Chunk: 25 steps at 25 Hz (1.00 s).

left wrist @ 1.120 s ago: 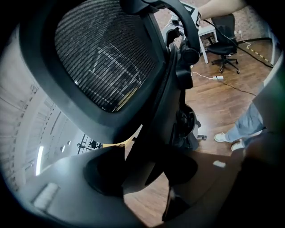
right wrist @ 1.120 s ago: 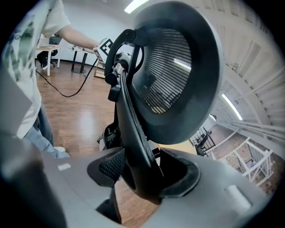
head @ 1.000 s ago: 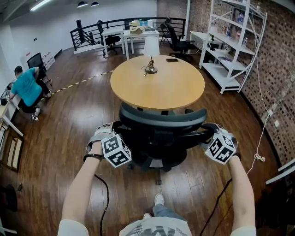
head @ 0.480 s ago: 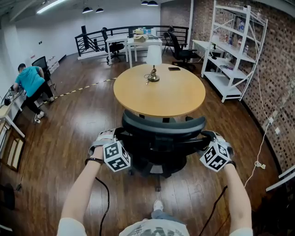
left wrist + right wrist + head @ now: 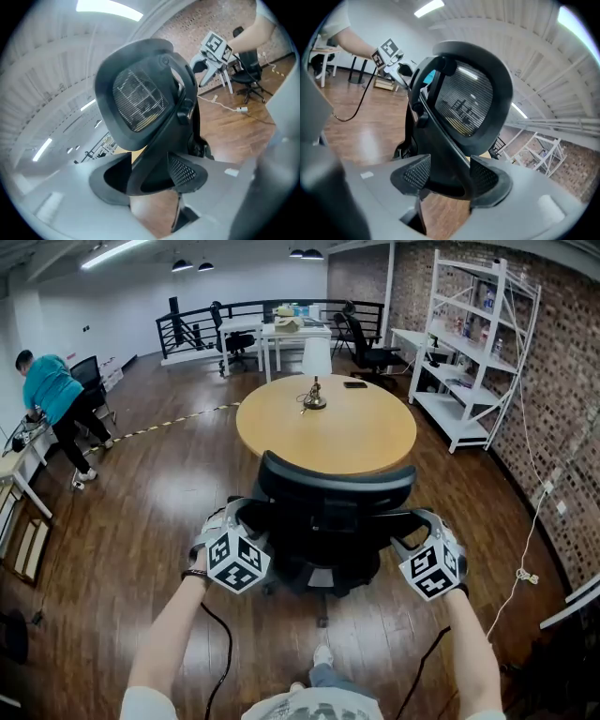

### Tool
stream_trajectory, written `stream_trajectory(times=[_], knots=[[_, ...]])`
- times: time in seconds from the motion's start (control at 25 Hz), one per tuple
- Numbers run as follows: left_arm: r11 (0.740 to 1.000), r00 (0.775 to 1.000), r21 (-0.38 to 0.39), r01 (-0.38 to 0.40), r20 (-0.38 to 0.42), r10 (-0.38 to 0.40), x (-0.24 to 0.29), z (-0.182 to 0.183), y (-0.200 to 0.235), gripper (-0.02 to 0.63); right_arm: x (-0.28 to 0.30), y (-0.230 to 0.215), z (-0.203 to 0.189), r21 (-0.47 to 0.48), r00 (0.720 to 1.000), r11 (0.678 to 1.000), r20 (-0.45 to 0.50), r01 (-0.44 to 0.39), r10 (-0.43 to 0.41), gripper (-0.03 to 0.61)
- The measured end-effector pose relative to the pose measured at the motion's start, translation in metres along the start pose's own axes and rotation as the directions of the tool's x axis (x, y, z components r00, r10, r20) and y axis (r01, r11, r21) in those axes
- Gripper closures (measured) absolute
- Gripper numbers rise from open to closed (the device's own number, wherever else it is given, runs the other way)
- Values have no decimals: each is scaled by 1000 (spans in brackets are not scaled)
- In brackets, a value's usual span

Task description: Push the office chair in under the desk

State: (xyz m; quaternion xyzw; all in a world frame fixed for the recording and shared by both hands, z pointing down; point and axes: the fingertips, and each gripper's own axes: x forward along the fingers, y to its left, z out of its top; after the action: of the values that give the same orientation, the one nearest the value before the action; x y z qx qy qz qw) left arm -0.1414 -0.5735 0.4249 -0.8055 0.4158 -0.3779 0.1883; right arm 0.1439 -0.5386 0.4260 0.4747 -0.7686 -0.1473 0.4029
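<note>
The black mesh-backed office chair (image 5: 337, 488) stands at the near side of the round wooden table (image 5: 328, 432), and its back covers the table's near rim. My left gripper (image 5: 246, 521) grips the left side of the chair's back frame. My right gripper (image 5: 417, 523) grips the right side. In the left gripper view the chair (image 5: 140, 101) has its dark frame bar clamped between the pads of that gripper (image 5: 149, 176). In the right gripper view the chair (image 5: 468, 101) is held the same way by the right gripper (image 5: 447, 176), pads against the bar.
A table lamp (image 5: 315, 381) and a phone (image 5: 354, 384) sit on the table. White shelving (image 5: 473, 343) lines the brick wall at right, with a cable (image 5: 525, 549) on the floor below. A person (image 5: 52, 395) bends over a desk far left. More chairs (image 5: 370, 334) stand at the back.
The chair's back now stands higher in view and overlaps the table's near rim. Both grippers stay on its frame. The person at far left has risen from a crouch.
</note>
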Motion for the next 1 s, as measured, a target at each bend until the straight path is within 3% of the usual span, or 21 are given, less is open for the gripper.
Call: stream_trajectory(times=[0.2, 0.44, 0.72, 0.88, 1.0], knots=[[965, 988, -254, 59, 150, -21, -39, 19, -23, 398, -38, 23, 19, 199, 995, 980, 86, 27, -45, 346], [879, 951, -458, 131, 307, 18, -86, 47, -60, 490, -82, 63, 53, 351, 975, 936, 206, 10, -87, 395], [765, 897, -601, 231, 435, 71, -134, 80, -95, 597, -127, 105, 90, 466, 934, 884, 335, -47, -127, 487], [730, 877, -625, 276, 475, 75, -147, 90, -115, 597, -144, 125, 101, 535, 907, 839, 396, -103, -141, 578], [712, 863, -636, 296, 498, 86, -151, 98, -123, 597, -144, 138, 106, 559, 898, 816, 422, -147, -128, 578]])
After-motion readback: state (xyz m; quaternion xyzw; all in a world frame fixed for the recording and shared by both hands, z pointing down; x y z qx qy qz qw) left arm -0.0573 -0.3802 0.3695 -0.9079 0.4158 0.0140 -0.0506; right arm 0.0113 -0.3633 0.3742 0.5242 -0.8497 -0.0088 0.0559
